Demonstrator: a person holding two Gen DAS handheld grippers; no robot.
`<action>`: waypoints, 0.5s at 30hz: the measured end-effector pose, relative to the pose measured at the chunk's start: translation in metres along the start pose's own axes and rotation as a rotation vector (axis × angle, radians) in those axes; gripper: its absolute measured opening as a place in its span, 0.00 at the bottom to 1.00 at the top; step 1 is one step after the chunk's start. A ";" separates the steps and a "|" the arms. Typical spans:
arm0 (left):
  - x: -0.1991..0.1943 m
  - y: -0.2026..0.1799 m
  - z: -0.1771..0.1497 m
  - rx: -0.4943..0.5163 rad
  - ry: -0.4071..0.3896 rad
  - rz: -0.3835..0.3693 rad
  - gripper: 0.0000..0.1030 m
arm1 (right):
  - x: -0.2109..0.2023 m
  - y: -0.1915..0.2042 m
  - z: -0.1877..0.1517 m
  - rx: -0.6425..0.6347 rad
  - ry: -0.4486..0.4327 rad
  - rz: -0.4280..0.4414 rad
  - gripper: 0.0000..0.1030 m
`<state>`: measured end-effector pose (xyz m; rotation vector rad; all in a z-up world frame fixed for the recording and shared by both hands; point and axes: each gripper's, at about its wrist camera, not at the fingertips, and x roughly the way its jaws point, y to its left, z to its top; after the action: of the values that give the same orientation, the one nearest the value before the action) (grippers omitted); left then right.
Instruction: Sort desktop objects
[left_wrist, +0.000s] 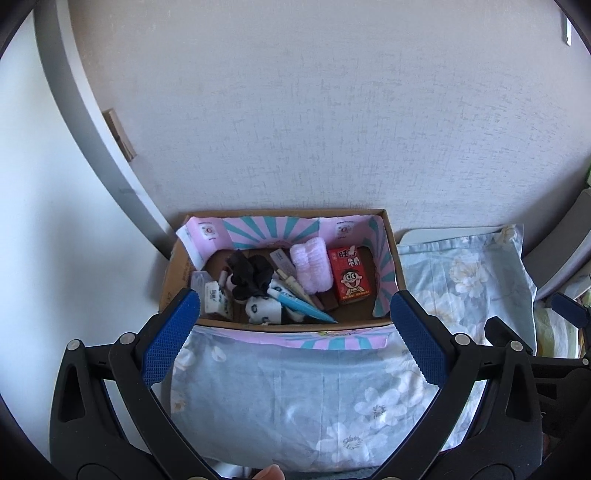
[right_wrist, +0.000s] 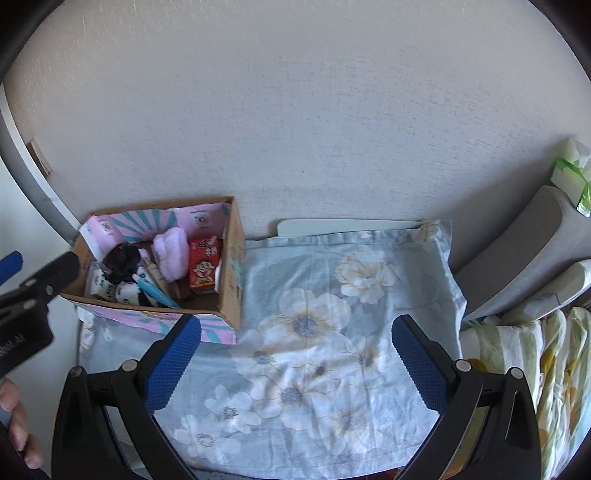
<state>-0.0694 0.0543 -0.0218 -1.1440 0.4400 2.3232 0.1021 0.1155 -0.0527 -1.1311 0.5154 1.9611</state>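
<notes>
A cardboard box (left_wrist: 391, 236) (right_wrist: 231, 266) with pink and teal flaps stands against the wall on a floral cloth (left_wrist: 295, 391) (right_wrist: 314, 332). Inside lie a red milk carton (left_wrist: 349, 275) (right_wrist: 202, 266), a pink fluffy roll (left_wrist: 312, 264) (right_wrist: 170, 253), a black scrunchie (left_wrist: 248, 275) (right_wrist: 123, 260), a blue pen (left_wrist: 301, 305) (right_wrist: 157, 290) and small white packets (left_wrist: 218, 300). My left gripper (left_wrist: 295, 314) hovers open just before the box with nothing held. My right gripper (right_wrist: 295, 332) is open over the bare cloth, right of the box.
A white board (right_wrist: 351, 225) pokes out under the cloth at the wall. Grey cushions (right_wrist: 524, 254) and a green-white packet (right_wrist: 572, 177) sit at the far right, with striped bedding (right_wrist: 535, 369) below. A grey frame (left_wrist: 74, 92) runs up the left.
</notes>
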 end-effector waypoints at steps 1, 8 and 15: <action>0.000 0.000 0.000 0.001 0.000 0.001 1.00 | 0.000 0.000 -0.001 -0.001 -0.001 -0.002 1.00; 0.003 -0.001 0.000 0.000 0.000 0.008 1.00 | -0.001 0.001 0.002 -0.023 -0.024 -0.023 1.00; 0.007 -0.002 0.001 -0.012 0.003 0.011 1.00 | 0.001 0.003 0.005 -0.029 -0.028 -0.011 1.00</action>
<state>-0.0721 0.0587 -0.0269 -1.1542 0.4354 2.3371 0.0968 0.1177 -0.0509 -1.1211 0.4663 1.9778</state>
